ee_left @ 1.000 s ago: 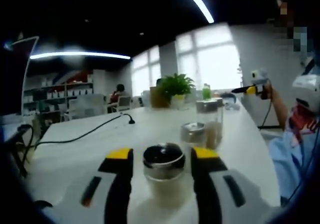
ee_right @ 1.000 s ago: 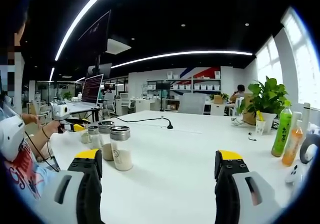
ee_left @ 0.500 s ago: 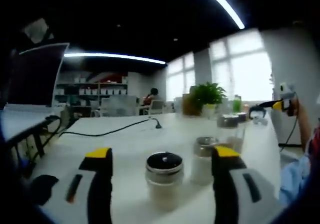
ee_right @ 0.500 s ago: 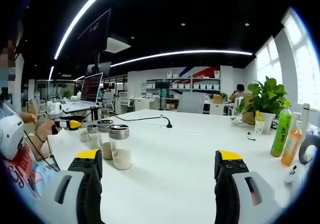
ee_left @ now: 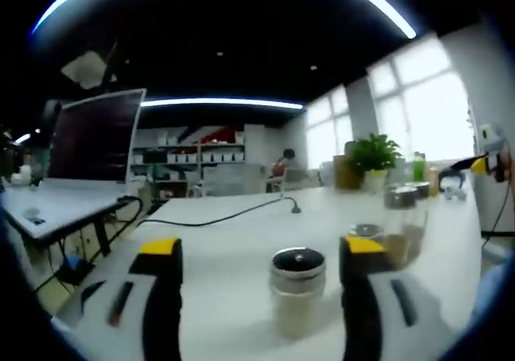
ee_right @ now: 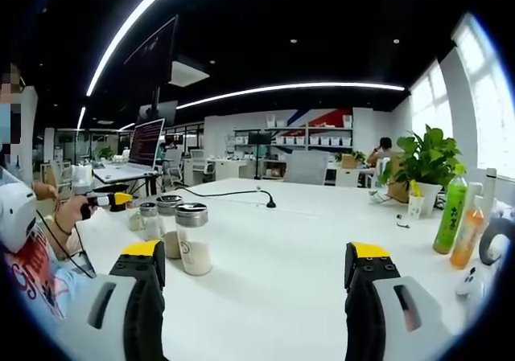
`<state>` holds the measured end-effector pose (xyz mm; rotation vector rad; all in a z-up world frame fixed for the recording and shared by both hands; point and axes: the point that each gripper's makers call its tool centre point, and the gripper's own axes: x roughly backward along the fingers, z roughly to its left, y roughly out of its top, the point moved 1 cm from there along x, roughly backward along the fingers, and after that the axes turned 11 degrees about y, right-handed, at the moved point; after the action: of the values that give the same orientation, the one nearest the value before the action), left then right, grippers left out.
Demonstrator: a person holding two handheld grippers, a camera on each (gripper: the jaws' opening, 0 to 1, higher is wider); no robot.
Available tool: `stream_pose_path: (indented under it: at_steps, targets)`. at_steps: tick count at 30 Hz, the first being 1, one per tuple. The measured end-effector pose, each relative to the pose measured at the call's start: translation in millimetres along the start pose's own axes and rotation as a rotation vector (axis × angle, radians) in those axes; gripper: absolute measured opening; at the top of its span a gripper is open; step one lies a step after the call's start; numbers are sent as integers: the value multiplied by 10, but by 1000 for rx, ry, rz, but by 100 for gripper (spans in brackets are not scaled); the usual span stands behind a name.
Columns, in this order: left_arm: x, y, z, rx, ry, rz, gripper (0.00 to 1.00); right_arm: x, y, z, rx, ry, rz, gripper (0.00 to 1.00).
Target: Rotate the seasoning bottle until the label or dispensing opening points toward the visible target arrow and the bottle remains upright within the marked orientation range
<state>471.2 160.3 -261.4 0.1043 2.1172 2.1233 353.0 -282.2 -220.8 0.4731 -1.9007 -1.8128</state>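
A small glass seasoning bottle (ee_left: 297, 293) with a dark metal lid stands upright on the white table (ee_left: 225, 248). It sits between the jaws of my left gripper (ee_left: 261, 250), nearer the right jaw and touching neither; the gripper is open. Two more jars stand behind it, a short one (ee_left: 366, 232) and a tall one (ee_left: 402, 220). In the right gripper view the same jars (ee_right: 193, 239) stand at the left, and a hand holds the left gripper (ee_right: 105, 200) beside them. My right gripper (ee_right: 257, 263) is open over bare table, holding nothing.
A laptop (ee_left: 96, 148) and a black cable (ee_left: 209, 216) lie to the left of the jars. A potted plant (ee_right: 426, 160), a green drink bottle (ee_right: 449, 216) and an orange one (ee_right: 467, 236) stand at the table's far right. A person's sleeve (ee_right: 32, 256) shows at the left.
The left gripper's jaws have spread wider apart around the small bottle, and its view has swung left, so the bottle now sits right of centre. The right gripper has stayed put.
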Motion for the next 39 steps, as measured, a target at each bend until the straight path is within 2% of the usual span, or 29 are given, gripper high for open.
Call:
stream_pose_path:
  at_steps: [4, 9, 11, 13, 15, 18, 26, 31, 39]
  targets:
    - [-9, -50, -67, 15, -5, 18, 73, 34, 7, -10, 7, 0, -2, 96]
    - [-12, -86, -61, 6, 25, 15, 65, 97, 18, -73, 10, -28, -7, 96]
    - [-13, -96, -86, 9, 18, 12, 62, 111, 26, -87, 9, -32, -13, 96]
    - [-8, -96, -213, 2, -56, 5, 49, 116, 28, -93, 9, -34, -13, 96]
    - [-5, -116, -249, 21, -74, 24, 41, 114, 26, -91, 10, -33, -13, 96]
    - [-9, -148, -327, 4, -105, 28, 33, 103, 22, -86, 5, -33, -13, 96]
    - [22, -125, -346, -43, -120, 3, 33, 91, 27, -48, 14, -23, -8, 96]
    - [22, -125, -341, -32, -136, 12, 32, 121, 45, -85, 14, -36, -18, 95]
    - [0, -135, -323, -23, -185, 16, 32, 59, -5, -50, 1, -16, -6, 94]
